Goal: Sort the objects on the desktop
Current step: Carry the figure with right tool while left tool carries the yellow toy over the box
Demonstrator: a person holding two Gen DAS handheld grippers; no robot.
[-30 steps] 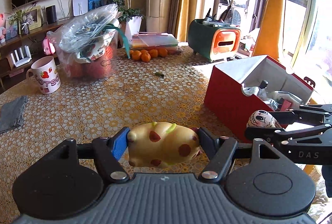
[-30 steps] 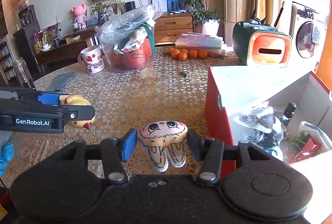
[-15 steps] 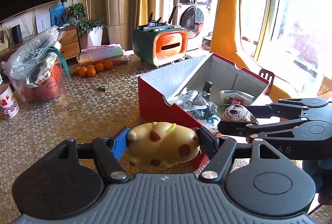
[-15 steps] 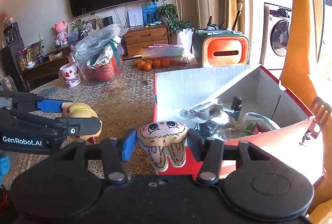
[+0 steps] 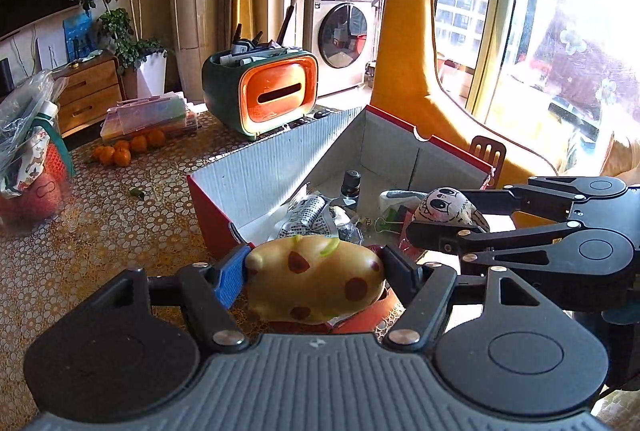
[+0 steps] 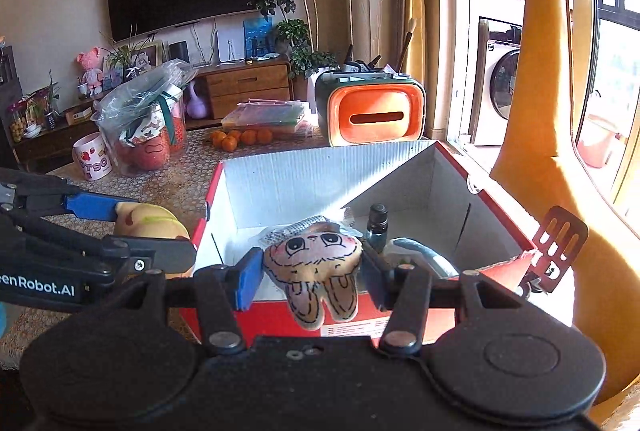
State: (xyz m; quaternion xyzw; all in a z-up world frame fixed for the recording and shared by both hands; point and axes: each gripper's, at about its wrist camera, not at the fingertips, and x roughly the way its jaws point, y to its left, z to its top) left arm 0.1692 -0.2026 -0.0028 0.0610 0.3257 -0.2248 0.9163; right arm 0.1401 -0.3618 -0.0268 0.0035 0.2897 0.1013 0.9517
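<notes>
**Two toys at the box edge**

Our left gripper point(image 5: 314, 273) is clamped on the yellow toy point(image 5: 314, 281), held at the near rim of the red box point(image 6: 404, 187); our right gripper point(image 6: 310, 267) pinches the bunny point(image 6: 316, 265) just over that rim (both toys are soft). Let go too early and the yellow toy could drop outside the wall; the grippers sit close, so they might knock together; the bunny could tip the small bottle point(image 6: 377, 225).

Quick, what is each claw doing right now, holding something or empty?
Left gripper: shut on the yellow spotted toy.
Right gripper: shut on the bunny-face plush.
</notes>
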